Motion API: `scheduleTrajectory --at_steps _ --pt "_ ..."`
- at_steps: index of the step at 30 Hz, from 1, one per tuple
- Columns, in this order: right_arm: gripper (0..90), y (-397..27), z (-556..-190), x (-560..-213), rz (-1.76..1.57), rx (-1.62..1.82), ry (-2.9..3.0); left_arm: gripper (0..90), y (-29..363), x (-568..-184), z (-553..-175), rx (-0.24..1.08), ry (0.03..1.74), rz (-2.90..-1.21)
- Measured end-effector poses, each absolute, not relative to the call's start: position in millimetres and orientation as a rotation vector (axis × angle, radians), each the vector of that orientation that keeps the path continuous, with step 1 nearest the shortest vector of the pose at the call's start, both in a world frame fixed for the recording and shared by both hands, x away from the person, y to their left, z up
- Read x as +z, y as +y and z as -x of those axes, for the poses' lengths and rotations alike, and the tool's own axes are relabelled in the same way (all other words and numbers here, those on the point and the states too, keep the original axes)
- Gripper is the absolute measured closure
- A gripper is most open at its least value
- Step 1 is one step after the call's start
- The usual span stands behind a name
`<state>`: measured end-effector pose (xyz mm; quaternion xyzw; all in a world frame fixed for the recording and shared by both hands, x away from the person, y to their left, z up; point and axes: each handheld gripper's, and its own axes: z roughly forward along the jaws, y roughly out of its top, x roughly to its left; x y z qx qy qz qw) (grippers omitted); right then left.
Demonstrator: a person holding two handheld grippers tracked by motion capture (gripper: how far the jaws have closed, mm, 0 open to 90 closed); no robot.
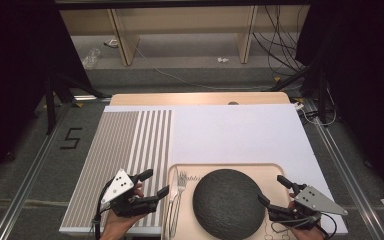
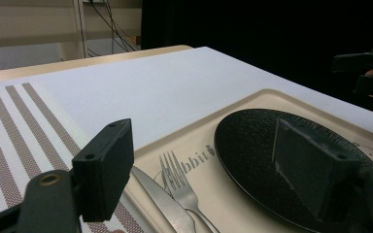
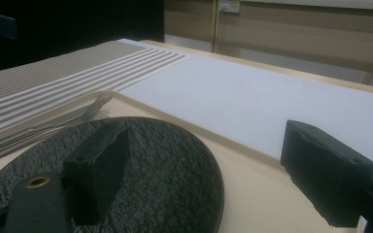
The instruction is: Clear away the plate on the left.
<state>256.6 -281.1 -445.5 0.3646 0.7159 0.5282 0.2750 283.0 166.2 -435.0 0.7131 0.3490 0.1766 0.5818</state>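
At the bottom centre of the frame a dark plate sits on a beige tray, with a fork and knife at its left. Both grippers, left and right, flank the tray with fingers apart.

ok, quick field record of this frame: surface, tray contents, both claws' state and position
surface: white board on a wooden table, striped placemat at left
tray: beige tray at the near edge
plate: dark round plate on the tray, nothing on it
cutlery: fork and knife side by side on the tray, left of the plate
left claw: open, holding nothing, over the placemat's right edge beside the knife
right claw: open, holding nothing, at the plate's right rim; contact cannot be told
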Motion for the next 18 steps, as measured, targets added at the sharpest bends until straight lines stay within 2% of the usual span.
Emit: scheduleTrajectory --at_steps 18 --pt "19.0 -281.3 -256.6 -445.7 -0.978 1.420 1.925 21.2 166.0 -434.7 -284.1 0.402 0.822 -1.659"
